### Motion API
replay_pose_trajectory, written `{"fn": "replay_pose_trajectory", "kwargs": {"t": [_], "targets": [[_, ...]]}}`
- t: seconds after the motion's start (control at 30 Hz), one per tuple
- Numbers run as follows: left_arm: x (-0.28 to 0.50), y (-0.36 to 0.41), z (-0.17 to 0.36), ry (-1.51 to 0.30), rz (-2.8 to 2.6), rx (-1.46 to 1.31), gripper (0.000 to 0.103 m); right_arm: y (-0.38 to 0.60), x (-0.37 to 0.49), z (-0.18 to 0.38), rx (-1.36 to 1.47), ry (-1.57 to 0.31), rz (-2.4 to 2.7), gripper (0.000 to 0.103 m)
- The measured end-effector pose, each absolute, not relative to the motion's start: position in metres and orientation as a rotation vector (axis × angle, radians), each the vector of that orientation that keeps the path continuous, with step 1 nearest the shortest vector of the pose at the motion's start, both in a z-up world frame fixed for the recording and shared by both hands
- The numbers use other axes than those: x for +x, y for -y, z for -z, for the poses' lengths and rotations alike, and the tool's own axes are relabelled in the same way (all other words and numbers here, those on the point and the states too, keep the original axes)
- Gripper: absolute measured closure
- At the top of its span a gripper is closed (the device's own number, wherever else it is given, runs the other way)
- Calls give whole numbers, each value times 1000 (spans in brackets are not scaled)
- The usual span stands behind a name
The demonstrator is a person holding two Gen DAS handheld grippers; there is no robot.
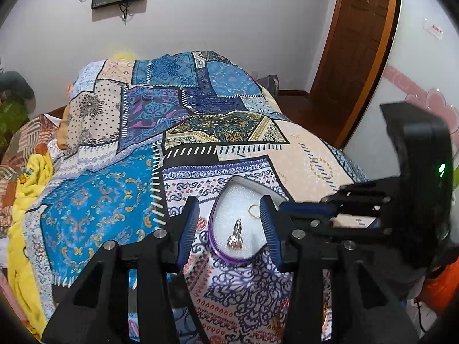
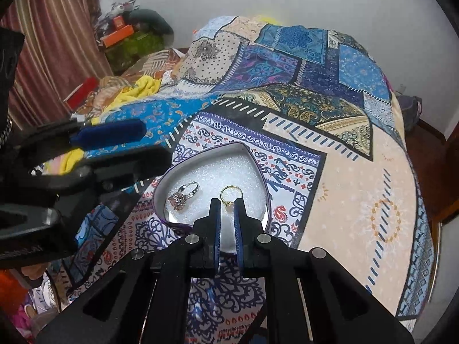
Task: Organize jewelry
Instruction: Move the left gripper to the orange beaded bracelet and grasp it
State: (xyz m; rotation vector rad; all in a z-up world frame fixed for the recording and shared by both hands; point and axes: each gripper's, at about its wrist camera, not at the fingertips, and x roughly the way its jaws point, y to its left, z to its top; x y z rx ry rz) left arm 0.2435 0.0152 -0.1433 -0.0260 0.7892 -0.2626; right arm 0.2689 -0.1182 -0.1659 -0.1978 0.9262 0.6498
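Note:
A heart-shaped purple jewelry box (image 2: 169, 172) with white foam lining lies open on the patterned bedspread; it also shows in the left wrist view (image 1: 213, 229). A silver ring with a pink stone (image 2: 185, 195) lies in its left half, also seen in the left wrist view (image 1: 235, 235). A thin gold ring (image 2: 229, 193) lies in the box's middle, and shows in the left wrist view (image 1: 254, 210). My right gripper (image 2: 227, 204) is nearly shut around the gold ring's lower part. My left gripper (image 1: 229, 209) is open, straddling the box from the front.
The patchwork bedspread (image 2: 330, 100) covers a raised mound behind the box. Yellow cloth (image 1: 28, 189) and piled clothes lie at the left. A wooden door (image 1: 355, 46) stands at the back right. Clutter and a curtain (image 2: 57, 28) are at far left.

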Motion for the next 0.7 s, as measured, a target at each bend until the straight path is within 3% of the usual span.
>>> {"fn": "replay_pose_trajectory", "kwargs": {"t": [0.07, 0.23, 0.7], "targets": [[237, -15, 142, -790, 254, -12, 60, 120, 264, 160, -209, -908, -641, 92], [221, -18, 140, -797, 238, 6, 59, 126, 245, 145, -232, -841, -618, 64], [177, -21, 160, -903, 212, 5, 59, 140, 206, 134, -247, -803, -582, 64]]}}
